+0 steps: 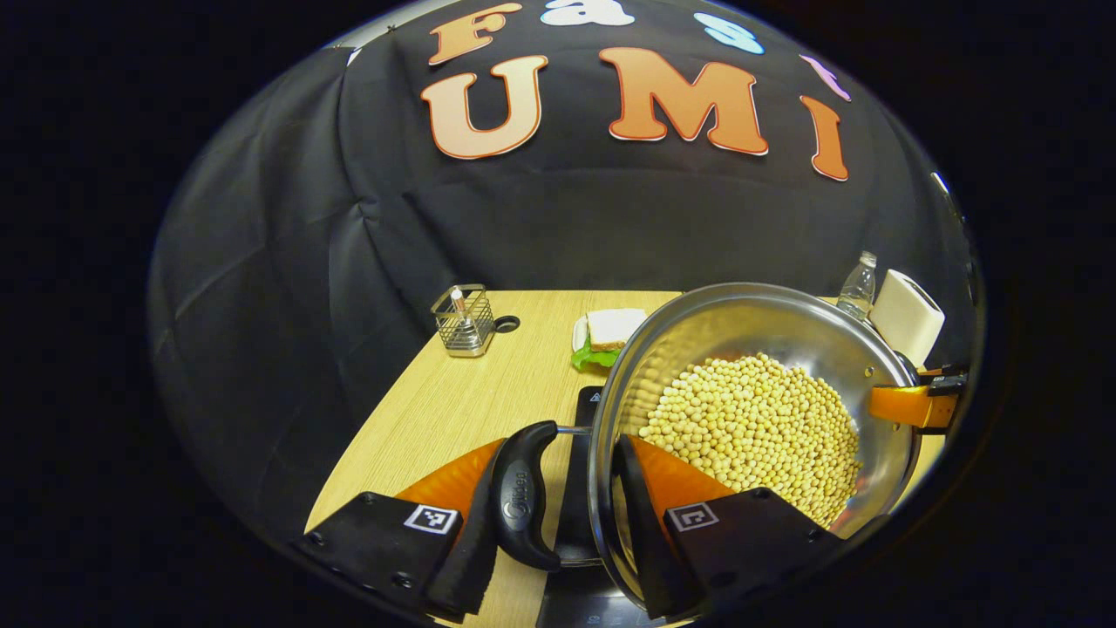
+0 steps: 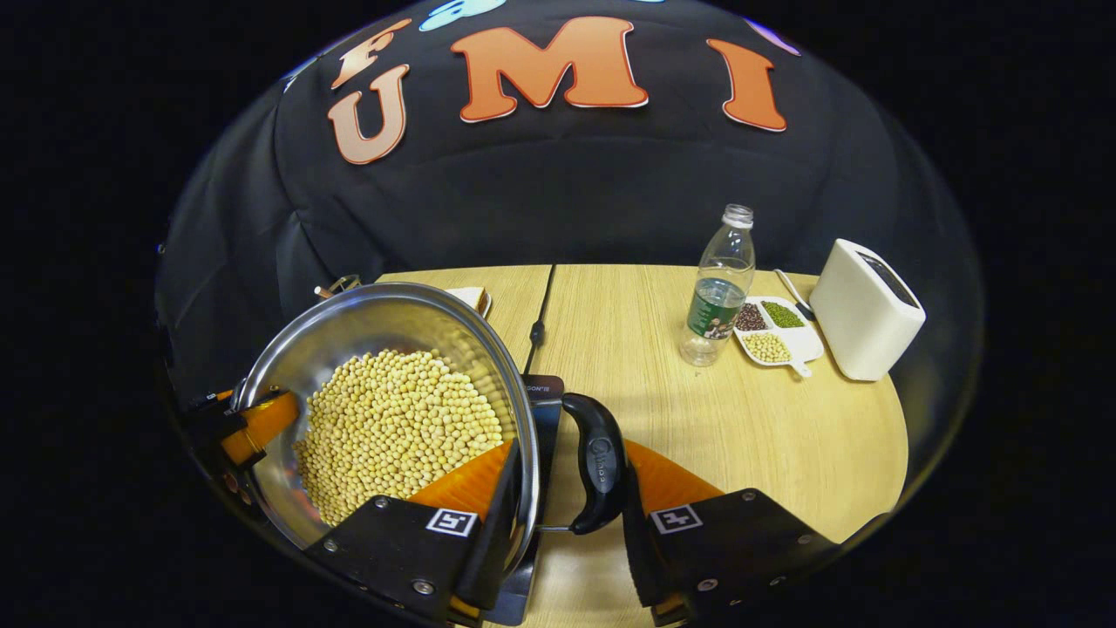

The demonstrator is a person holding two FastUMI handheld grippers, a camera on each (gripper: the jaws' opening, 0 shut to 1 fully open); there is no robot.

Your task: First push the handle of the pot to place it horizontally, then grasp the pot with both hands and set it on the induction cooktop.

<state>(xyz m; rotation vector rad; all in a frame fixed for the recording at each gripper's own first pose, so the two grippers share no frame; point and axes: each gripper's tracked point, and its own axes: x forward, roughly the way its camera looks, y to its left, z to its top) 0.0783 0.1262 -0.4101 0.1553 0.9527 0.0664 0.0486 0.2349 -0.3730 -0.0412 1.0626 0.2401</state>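
Note:
A steel pot (image 1: 750, 323) full of pale soybeans (image 1: 758, 427) hangs between my two grippers over the black induction cooktop (image 1: 571, 488). In the left gripper view, my left gripper (image 1: 565, 449) is shut on the pot's black side handle (image 1: 521, 501) and rim, with one finger outside the handle and one inside the wall. The right gripper (image 1: 915, 406) holds the far rim. In the right gripper view, my right gripper (image 2: 571, 462) clamps the other black handle (image 2: 600, 462) and the pot (image 2: 366, 318) wall the same way. Whether the pot's base touches the cooktop (image 2: 545, 410) is hidden.
The wooden table (image 2: 741, 436) carries a wire basket (image 1: 464, 321) and a sandwich (image 1: 610, 331) at the back. A water bottle (image 2: 719, 288), a divided dish of beans (image 2: 772, 336) and a white box-shaped appliance (image 2: 863, 310) stand to the right. A black cable (image 2: 540, 314) runs back from the cooktop.

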